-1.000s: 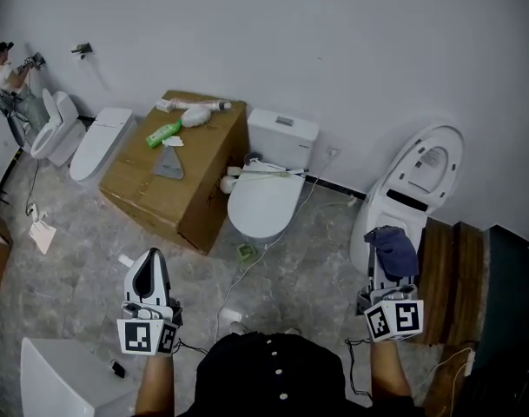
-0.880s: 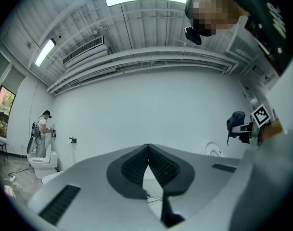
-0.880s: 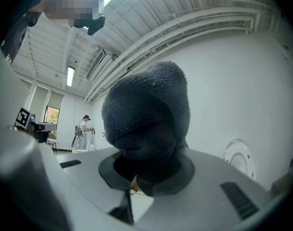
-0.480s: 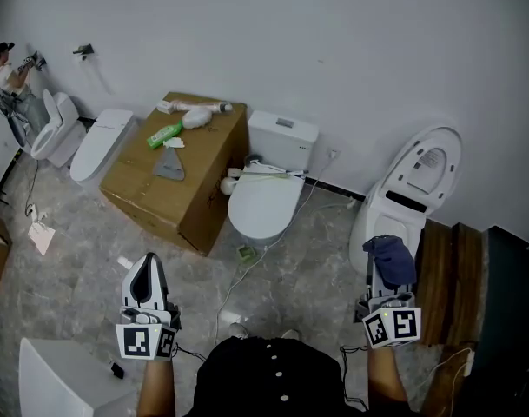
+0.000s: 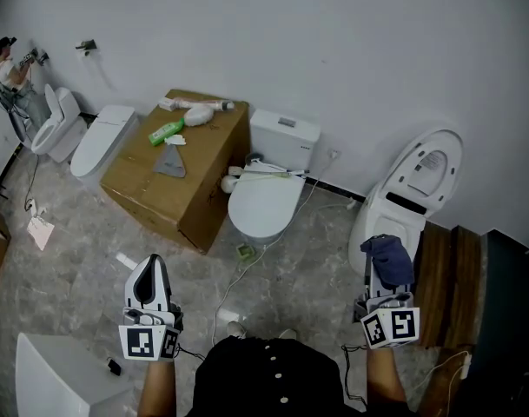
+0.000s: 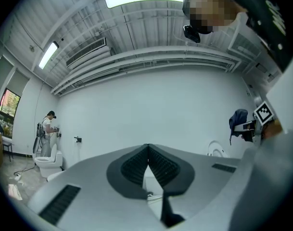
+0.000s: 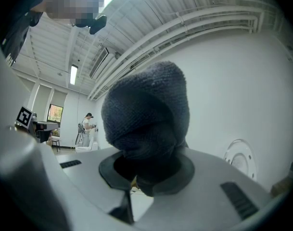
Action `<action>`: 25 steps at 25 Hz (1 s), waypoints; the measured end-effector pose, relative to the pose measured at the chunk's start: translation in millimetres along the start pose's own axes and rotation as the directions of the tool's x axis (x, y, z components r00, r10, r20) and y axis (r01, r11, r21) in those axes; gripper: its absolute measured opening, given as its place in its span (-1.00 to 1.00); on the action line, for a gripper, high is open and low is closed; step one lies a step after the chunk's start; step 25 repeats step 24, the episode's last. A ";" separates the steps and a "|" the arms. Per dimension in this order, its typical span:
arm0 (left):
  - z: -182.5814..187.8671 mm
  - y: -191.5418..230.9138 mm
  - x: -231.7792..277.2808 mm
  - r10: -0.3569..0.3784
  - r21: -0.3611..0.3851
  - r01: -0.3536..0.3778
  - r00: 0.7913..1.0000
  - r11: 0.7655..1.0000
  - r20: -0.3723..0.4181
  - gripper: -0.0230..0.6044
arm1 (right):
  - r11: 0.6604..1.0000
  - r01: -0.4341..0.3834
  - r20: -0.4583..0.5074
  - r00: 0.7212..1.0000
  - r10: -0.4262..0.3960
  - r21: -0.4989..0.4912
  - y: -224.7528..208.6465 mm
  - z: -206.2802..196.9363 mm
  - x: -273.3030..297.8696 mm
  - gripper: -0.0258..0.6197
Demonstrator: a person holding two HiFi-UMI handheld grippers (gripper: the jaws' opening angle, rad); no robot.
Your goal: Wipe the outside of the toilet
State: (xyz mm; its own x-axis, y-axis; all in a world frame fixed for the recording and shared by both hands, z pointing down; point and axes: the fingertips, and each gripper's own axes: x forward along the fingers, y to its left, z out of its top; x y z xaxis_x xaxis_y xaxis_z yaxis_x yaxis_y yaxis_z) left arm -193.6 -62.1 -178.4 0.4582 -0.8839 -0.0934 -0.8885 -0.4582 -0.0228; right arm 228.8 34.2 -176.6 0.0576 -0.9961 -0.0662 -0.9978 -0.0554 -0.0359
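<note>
Two grippers sit low in the head view: my right gripper (image 5: 386,266) pinches a dark blue cloth (image 5: 389,254) just short of the open-lid toilet (image 5: 401,200) by the wall. Left gripper view: my left gripper (image 6: 147,150) is pressed together, empty. Right gripper view: the cloth is bunched in my jaws, with the toilet lid (image 7: 239,160) beyond, to the right.

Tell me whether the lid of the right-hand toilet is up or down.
Up. The lid stands raised, its recessed underside facing the head camera.
</note>
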 end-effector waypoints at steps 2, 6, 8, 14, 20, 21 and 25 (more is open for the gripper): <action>0.1 -0.8 -0.1 0.001 0.002 -0.001 1.000 1.000 0.000 -0.89 | 1.000 -0.006 0.000 1.000 0.006 0.004 2.1 -0.3 1.4 -0.74; 2.2 -2.8 -0.1 0.001 0.004 -0.001 1.000 1.000 0.009 -0.89 | 1.000 -0.007 -0.002 1.000 0.007 0.010 1.8 -1.6 2.0 -0.74; 2.4 -2.9 -0.2 0.002 0.005 -0.002 1.000 1.000 0.010 -0.89 | 1.000 -0.010 -0.003 1.000 0.010 0.008 2.5 -1.9 1.8 -0.74; 2.0 -8.3 0.3 0.003 0.001 -0.003 1.000 1.000 0.011 -0.89 | 1.000 -0.014 -0.010 1.000 0.014 0.006 -0.7 -4.8 1.3 -0.74; 1.7 -10.4 0.5 0.005 0.001 -0.005 1.000 1.000 0.009 -0.89 | 1.000 -0.026 -0.010 1.000 0.026 0.005 0.5 -4.7 2.8 -0.74; 1.6 -10.5 0.7 0.006 0.001 -0.006 1.000 1.000 0.009 -0.89 | 1.000 -0.027 -0.010 1.000 0.027 0.005 0.6 -5.0 3.1 -0.74; 1.2 -10.9 1.8 0.006 0.003 -0.006 1.000 1.000 0.007 -0.89 | 1.000 -0.028 -0.011 1.000 0.028 0.004 0.2 -5.4 3.8 -0.74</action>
